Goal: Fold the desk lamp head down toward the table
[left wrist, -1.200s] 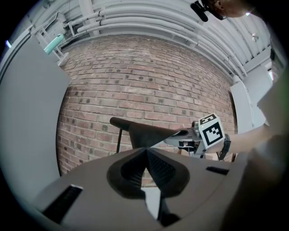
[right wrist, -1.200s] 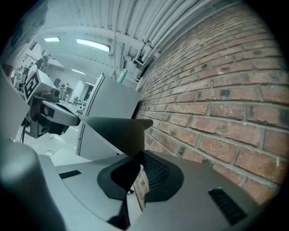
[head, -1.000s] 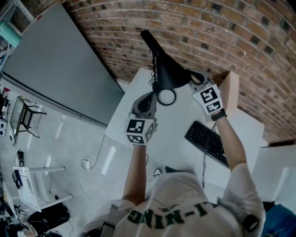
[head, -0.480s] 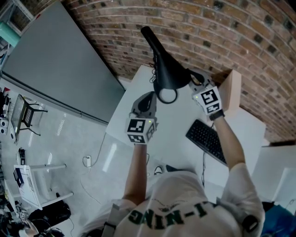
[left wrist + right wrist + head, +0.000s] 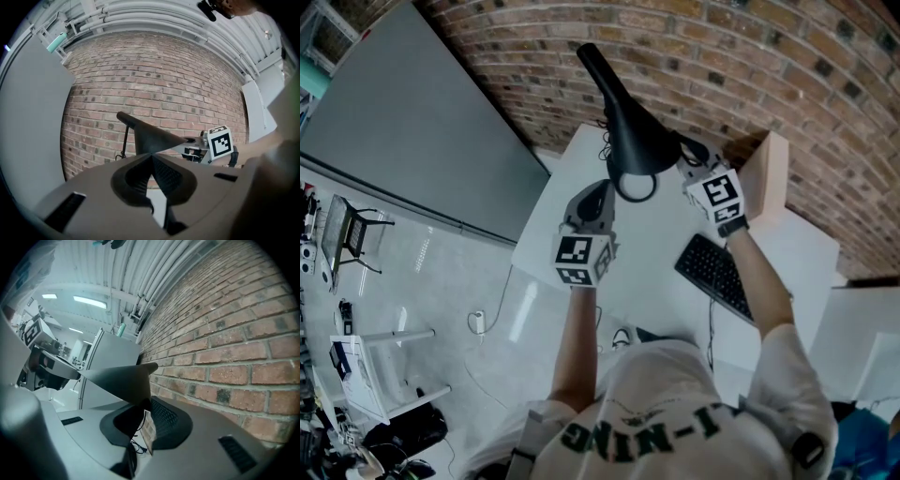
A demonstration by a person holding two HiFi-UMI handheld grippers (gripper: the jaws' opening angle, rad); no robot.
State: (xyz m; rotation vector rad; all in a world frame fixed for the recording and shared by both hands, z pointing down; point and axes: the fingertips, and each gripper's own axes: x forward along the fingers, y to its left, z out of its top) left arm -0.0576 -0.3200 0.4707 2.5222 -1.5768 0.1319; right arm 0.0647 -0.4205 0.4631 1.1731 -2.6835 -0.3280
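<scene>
Release step: the right gripper is opening its jaws around the lamp head rim. The left gripper, jaws together, is apparently idling beside it. Likely next: pushing it lower.

red brick wall, 12 o'clock | flat grey partition panel, 10 o'clock | glossy pale grey floor, 8 o'clock

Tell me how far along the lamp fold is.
Done, apparently: the lamp head tilts mouth-down over the table. In hand: the right gripper has its jaws opening, the lamp head's edge between them; the left gripper is shut, empty. Left: draw the right gripper clear.
</scene>
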